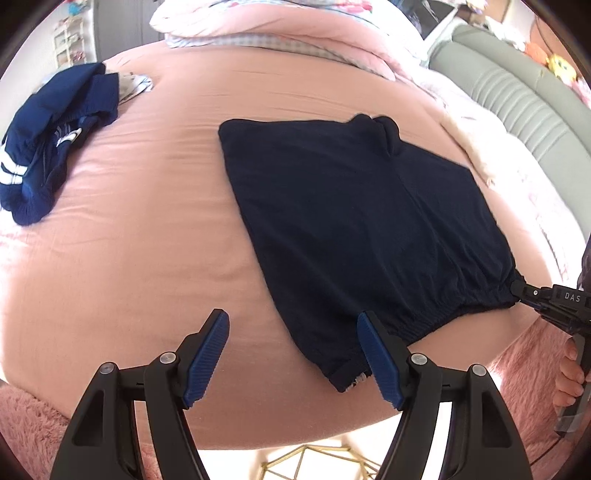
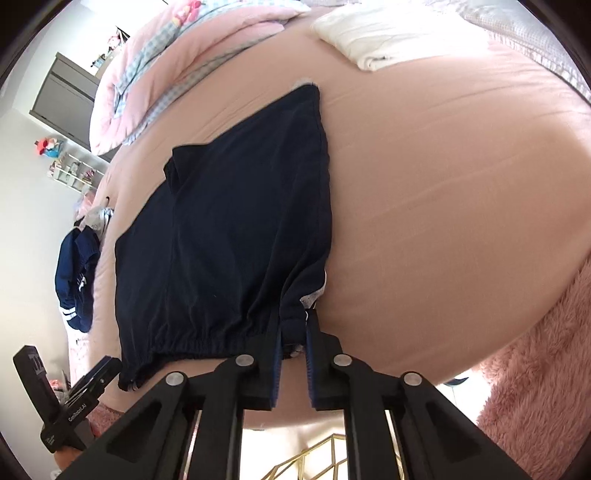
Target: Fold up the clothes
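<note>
Dark navy shorts (image 1: pixel 351 221) lie flat on the pink bed sheet (image 1: pixel 147 221), elastic waistband toward me. My left gripper (image 1: pixel 293 321) hovers open over the sheet at the near edge, nothing between its pads; its right finger (image 1: pixel 376 354) sits above the waistband's left corner. At the far right my right gripper (image 1: pixel 519 291) pinches the other waistband corner. In the right wrist view the shorts (image 2: pixel 229 221) stretch away from my right gripper (image 2: pixel 295 328), whose jaws are shut on the bunched waistband corner. The left gripper (image 2: pixel 103 373) shows at the lower left.
A crumpled blue garment with white stripes (image 1: pixel 55 147) lies at the bed's left side. A pink quilt (image 1: pixel 277 22) is heaped at the far end, with a folded white cloth (image 2: pixel 380 37) beside it. A grey padded headboard (image 1: pixel 517 92) and a fluffy pink rug (image 2: pixel 535 350) border the bed.
</note>
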Available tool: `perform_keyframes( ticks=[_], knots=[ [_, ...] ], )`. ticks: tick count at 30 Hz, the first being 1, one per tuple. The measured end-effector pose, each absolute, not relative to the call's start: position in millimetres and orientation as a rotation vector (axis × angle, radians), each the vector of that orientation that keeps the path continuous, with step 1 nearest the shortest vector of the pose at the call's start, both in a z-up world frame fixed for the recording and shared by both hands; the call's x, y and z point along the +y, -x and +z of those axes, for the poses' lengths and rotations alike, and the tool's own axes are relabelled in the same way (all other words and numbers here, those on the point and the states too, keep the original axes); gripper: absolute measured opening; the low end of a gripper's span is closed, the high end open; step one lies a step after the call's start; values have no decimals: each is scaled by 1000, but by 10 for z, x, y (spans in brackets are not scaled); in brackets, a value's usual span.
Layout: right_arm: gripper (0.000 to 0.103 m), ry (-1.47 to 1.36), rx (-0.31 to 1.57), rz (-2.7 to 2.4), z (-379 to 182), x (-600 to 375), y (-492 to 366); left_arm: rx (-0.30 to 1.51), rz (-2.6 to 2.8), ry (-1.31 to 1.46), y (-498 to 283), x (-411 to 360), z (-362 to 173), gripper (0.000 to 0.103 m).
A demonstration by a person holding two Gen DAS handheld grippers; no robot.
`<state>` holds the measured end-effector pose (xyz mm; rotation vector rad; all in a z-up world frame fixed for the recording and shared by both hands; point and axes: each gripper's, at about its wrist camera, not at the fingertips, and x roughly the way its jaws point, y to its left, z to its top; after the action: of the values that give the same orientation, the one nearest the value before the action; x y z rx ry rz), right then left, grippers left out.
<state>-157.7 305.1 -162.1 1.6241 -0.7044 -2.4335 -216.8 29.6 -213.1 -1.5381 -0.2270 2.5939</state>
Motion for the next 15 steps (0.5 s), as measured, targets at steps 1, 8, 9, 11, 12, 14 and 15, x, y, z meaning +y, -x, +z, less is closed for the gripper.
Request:
perform_keyframes(
  ticks=[1,8,9,11,12,14,15],
  knots=[
    [8,-1616,-690,-2433,-1584,3068,1562,-248,2596,1533,1978,133,-2199,70],
    [8,-1413,-409,-2358,-1164,2008,2093,-306,2614,1497,1774,-37,-2255,70],
    [8,-1398,-357,-2335,-1118,1831,2139,-312,2612,1485,1767,-20,-2262,70],
    [9,-1449,-221,-2239,-1232,1458,2199,-331,2598,1471,1728,-14,-2271,70],
    [11,-1497,-152,-2170,-1336,1283,2216,-343,2585,1471,1715,-24,-2287,70],
    [11,-1665,1,-2049,-1699,1009,2244,-376,2555,1474,1676,-31,-2304,70],
    [12,-1706,31,-2031,-1809,975,2231,-397,2537,1475,1656,-29,-2306,70]
  ],
)
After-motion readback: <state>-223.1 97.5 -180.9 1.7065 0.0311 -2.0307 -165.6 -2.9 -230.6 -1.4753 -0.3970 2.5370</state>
